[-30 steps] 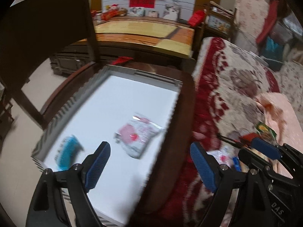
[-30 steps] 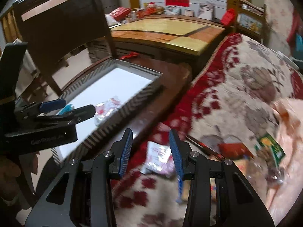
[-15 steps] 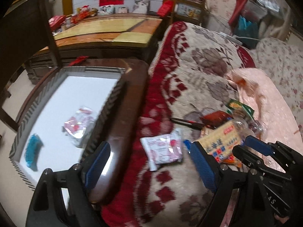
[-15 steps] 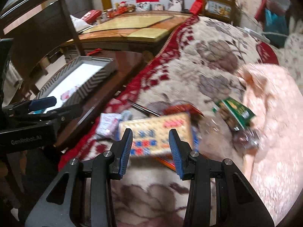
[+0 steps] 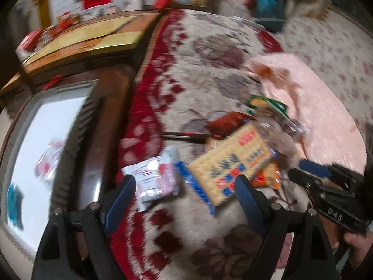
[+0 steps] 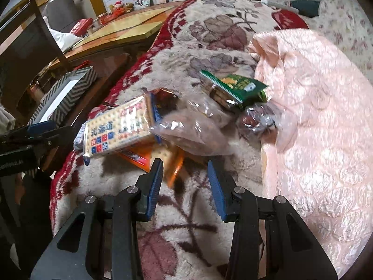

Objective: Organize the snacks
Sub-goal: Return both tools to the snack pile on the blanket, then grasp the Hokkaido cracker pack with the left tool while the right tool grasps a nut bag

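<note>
Your left gripper (image 5: 184,190) hangs spread wide and empty over the red-and-cream blanket (image 5: 205,74). Beyond its left finger lies the box (image 5: 92,107), its chevron wall toward you; inside, on the white floor, rest a pink-and-white packet (image 5: 49,161) and a blue packet (image 5: 14,200), well apart. A dark wooden ledge (image 5: 109,121) runs between that wall and the blanket edge.

Just past the left fingertips sit a pink-and-white snack pack (image 5: 156,179) and, beside it toward the right finger, the yellow cracker pack (image 5: 230,163).

Your right gripper (image 6: 185,178) is partly spread with nothing between its pads. Straight ahead of its fingers the pile starts: an orange pack (image 6: 163,161) nearest, the cracker pack (image 6: 119,128) ahead of the left finger, a clear bag (image 6: 193,130) leaning over it, and a green pack (image 6: 235,86) farther out. Off the right finger a pink quilt (image 6: 314,116) rises; bare blanket lies under the fingers.
</note>
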Tool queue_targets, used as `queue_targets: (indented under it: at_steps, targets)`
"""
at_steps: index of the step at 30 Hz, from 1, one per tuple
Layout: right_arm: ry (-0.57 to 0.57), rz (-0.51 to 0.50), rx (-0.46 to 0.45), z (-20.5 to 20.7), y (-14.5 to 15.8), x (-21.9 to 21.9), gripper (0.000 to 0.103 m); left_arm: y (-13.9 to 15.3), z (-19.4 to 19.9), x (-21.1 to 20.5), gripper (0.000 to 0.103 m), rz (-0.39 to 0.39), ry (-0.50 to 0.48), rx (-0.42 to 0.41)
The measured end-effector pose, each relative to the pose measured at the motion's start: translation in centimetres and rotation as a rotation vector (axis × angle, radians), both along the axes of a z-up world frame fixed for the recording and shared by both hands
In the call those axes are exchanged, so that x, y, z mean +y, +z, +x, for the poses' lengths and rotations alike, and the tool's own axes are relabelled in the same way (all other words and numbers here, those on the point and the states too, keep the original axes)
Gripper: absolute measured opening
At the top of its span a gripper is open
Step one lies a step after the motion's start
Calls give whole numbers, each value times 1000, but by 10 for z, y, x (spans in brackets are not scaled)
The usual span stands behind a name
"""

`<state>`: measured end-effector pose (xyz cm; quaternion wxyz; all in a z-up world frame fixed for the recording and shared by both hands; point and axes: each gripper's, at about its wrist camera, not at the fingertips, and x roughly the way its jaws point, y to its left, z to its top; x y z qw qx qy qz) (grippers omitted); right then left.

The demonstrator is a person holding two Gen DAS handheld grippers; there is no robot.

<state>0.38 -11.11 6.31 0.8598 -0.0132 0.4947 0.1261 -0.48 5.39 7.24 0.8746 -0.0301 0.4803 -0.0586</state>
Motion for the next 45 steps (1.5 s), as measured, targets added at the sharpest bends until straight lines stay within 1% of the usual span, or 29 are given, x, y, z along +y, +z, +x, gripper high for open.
queue_targets:
  at_steps: [3,6,8,9,10,13,17,18,21,22,23,25,26,27,29,32,34,36,38,40,42,45]
  targets:
    - [8,12,11,0,-3,0,39,-1,3,-16,88,24,-106,-12]
    - [23,14,8,0,-4,2,39,-4,10,-29,88,37,-202,-5]
    - [20,15,11,0,-4,2,43,-8,16,-38,88,52,-260,3]
    - [16,18,12,0,-5,2,47,-11,20,-42,88,68,-280,6]
    - [10,22,10,0,-4,0,49,-14,23,-45,88,89,-295,8]
    - [-13,28,8,3,-3,-9,49,-23,31,-56,88,133,-350,29]
    - [-46,34,8,8,-1,-23,49,-30,37,-68,88,185,-396,27]
    - [-55,46,10,10,-1,-26,49,-31,39,-70,88,193,-395,26]
    - [-89,125,31,21,1,-35,49,-31,44,-73,88,165,-396,31]
    - [-108,165,48,28,0,-37,53,-31,44,-75,88,167,-393,32]
    - [-120,191,62,33,0,-38,55,-32,43,-75,85,165,-394,32]
    - [-133,245,81,43,-1,-36,55,-32,42,-74,79,137,-394,37]
    - [-136,257,87,49,-1,-33,56,-32,42,-73,77,131,-384,37]
    - [-134,254,93,54,-2,-29,58,-32,41,-71,75,127,-377,36]
    - [-132,217,115,67,-8,-19,59,-32,39,-67,70,111,-359,40]
    - [-154,211,144,81,-18,-15,60,-33,36,-59,66,73,-327,60]
    - [-172,186,180,92,-28,-11,62,-33,34,-57,64,61,-315,63]
    - [-146,163,192,96,-34,-7,62,-33,32,-55,61,52,-296,59]
    - [-107,110,169,97,-37,-1,49,-32,29,-52,59,41,-275,58]
    - [-72,90,143,90,-35,-2,38,-32,26,-49,58,23,-250,61]
    - [-53,78,131,84,-32,-5,31,-32,23,-45,58,6,-217,61]
    - [-40,73,103,72,-23,-12,30,-28,19,-36,58,-33,-177,60]
